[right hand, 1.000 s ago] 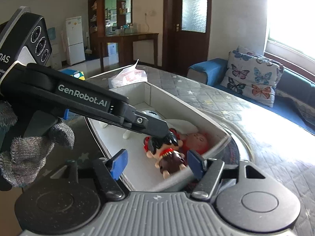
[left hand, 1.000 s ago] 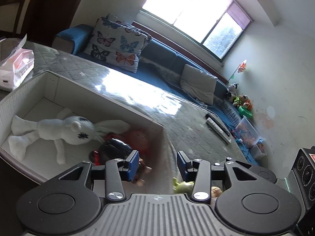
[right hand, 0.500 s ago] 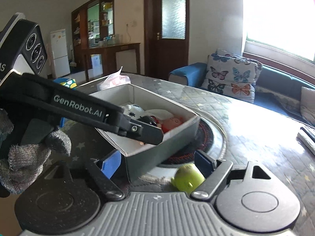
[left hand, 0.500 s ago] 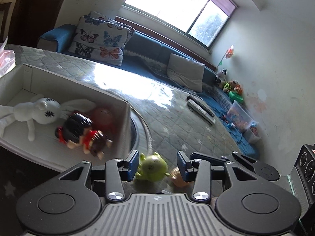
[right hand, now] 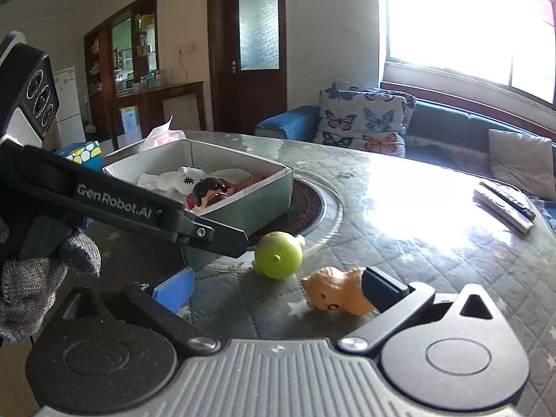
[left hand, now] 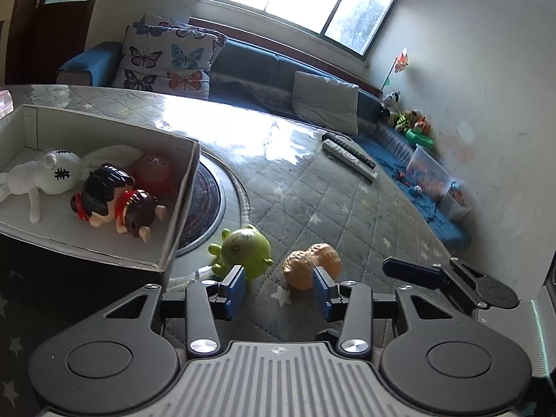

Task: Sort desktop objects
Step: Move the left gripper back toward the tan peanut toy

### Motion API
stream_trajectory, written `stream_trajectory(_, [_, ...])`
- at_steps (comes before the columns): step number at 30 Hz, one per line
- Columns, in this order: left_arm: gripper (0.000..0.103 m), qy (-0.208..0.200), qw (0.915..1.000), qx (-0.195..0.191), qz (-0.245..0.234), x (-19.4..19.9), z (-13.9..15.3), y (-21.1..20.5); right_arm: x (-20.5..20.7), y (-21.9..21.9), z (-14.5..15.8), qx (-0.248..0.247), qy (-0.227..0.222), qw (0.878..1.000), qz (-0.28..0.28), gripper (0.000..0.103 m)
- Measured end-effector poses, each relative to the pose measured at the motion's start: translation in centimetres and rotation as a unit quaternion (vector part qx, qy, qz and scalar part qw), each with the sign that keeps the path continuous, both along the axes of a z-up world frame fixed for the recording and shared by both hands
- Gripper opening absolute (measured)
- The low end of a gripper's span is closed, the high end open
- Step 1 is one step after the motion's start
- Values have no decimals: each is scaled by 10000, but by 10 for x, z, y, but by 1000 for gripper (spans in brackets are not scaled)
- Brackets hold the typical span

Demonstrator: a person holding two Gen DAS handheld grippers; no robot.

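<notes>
Green toy (left hand: 245,247): round, lime-coloured, stubby limbs and a face on the front; lying on the quilted tabletop (left hand: 312,191) just outside the box corner.
Peanut toy (left hand: 311,264): orange-tan, knobbly, two-lobed, a small face on one end in the right wrist view (right hand: 338,293); on the tabletop just beside the green toy, not touching it.
Box (left hand: 180,187): grey card, open top, white inside; standing on the tabletop partly over a dark round inset (left hand: 205,201).
Box contents: white plush rabbit (left hand: 45,175) with stitched eyes, black-haired doll in red (left hand: 114,201), pinkish-red round figure (left hand: 156,173); three in all, lying close together.
Left tool (left hand: 277,288): blue pads spread wide, nothing between them; low over the tabletop, short of the two loose toys.
Right tool (right hand: 278,286): spread wide, empty; far finger pad right beside the peanut toy, contact not clear.
Hard to make out: rabbit's legs cut off by the frame edge; pink figure half hidden behind the doll.
Count of loose toys: two.
Other items: two remotes (left hand: 349,153) near the far tabletop edge, well apart from the toys.
</notes>
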State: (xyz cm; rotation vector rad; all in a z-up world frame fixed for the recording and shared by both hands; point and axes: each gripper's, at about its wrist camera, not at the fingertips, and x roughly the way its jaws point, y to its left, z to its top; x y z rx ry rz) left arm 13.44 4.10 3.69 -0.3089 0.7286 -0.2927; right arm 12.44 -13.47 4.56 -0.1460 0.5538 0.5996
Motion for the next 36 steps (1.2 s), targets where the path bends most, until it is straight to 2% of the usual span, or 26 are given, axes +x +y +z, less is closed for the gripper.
stream_trajectory(12, [45,130,9995,270,27,-4,-13,-12,-5,-17,-16,98,124,9995,-284,103])
stream_trajectory(23, [45,286,9990,340,16,-2,-24,-18,-1,-22,-33,46,395,9985,-364,103])
stream_trajectory(36, [45,378,9987,320,-84,9,-30,-28,9,-25,-42,-79,382,9973,-615,102])
